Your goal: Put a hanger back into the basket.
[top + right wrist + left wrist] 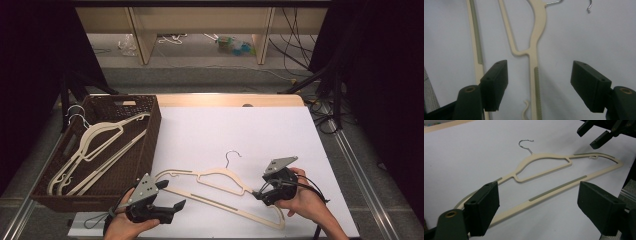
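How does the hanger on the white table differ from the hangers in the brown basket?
The hanger on the table lies flat and alone on the white table, between both open grippers; the hangers in the basket are stacked together, propped aslant with their hooks over the basket rim. The table hanger's hook points away from the person; the basket hangers' hooks point to the far left corner. All share the same cream body and metal hook.

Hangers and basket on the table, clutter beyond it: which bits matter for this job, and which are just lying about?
Part of the job:
cream hanger on the white table
wicker basket holding more hangers
left gripper, right gripper, both open

Just lying about:
cables
plastic bottle
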Available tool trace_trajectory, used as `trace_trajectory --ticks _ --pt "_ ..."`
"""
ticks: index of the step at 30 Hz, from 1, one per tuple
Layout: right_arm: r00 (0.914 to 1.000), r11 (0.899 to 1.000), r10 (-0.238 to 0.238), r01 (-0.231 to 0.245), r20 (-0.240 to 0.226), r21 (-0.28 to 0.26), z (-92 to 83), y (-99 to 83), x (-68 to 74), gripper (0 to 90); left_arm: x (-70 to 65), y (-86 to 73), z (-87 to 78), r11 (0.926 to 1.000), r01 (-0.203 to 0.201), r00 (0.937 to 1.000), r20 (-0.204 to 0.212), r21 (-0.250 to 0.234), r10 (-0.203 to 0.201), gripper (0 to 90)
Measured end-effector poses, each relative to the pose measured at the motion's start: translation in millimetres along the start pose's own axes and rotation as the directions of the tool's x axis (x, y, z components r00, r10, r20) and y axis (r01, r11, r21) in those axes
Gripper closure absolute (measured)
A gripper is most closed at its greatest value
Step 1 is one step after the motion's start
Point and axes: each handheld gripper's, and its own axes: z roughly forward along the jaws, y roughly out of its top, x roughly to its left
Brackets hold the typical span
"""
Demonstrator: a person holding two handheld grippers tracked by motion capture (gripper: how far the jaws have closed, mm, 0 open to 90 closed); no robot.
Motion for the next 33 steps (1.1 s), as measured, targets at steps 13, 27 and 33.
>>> trace_trajectory --ticks 13,27,33 --pt "0.9990 0.994 -0.043 0.044 -0.009 0.097 16.3 2.9 -1.2 42.3 -1.1 -3.0 0.8 0.9996 -0.026 0.9996 0.014 0.013 0.026 18.1" --pt "0.9968 0.961 -0.077 0.080 -0.020 0.265 38.0 17.7 3.8 63.7 -2.8 -3.7 4.2 0.9995 -0.022 0.9995 0.022 0.024 0.022 18.5" --pt "0.9965 0.940 -0.083 0.082 -0.013 0.331 42.3 26.4 4.1 66.9 -2.4 -3.8 4.0 0.9992 -0.029 0.9993 0.026 0.028 0.028 18.6"
